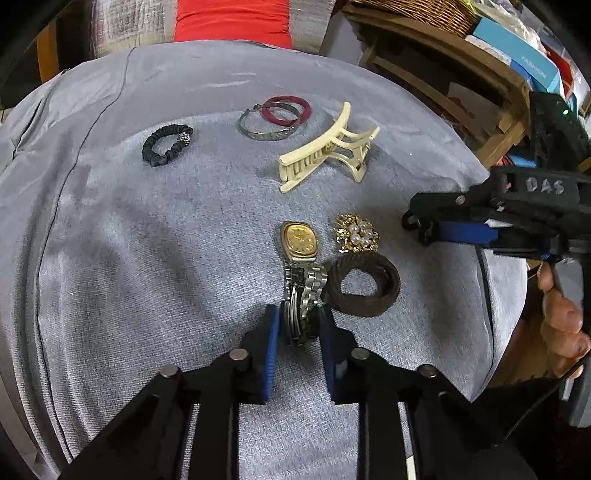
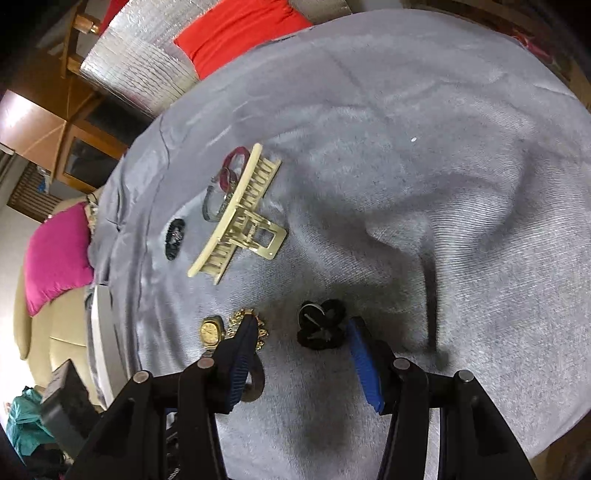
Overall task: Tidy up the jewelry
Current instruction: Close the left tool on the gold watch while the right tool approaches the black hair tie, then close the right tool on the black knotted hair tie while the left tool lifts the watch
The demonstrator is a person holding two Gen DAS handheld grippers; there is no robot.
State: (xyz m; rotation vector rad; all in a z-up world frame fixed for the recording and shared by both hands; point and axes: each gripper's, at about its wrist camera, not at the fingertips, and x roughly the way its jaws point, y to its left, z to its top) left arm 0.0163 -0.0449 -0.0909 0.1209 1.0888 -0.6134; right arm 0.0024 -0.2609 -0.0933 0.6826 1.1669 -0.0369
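Note:
On the grey cloth lie a gold-faced watch [image 1: 299,242] with a steel band [image 1: 303,295], a gold pearl brooch [image 1: 356,232], a brown hair tie [image 1: 364,284], a cream claw clip [image 1: 328,147], two bangles [image 1: 273,116] and a black scrunchie [image 1: 168,144]. My left gripper [image 1: 299,325] is shut on the watch band. My right gripper [image 2: 301,328] is open above the cloth, its left finger over the brooch [image 2: 260,332], with the watch [image 2: 210,330] to the left and a small black hair clip [image 2: 321,325] between the fingers. The claw clip [image 2: 240,218] lies farther off.
A wooden shelf with a basket and boxes [image 1: 480,55] stands past the right edge of the cloth. A red cushion [image 1: 232,22] sits at the far edge. A pink cushion [image 2: 55,254] lies on a beige sofa to the left.

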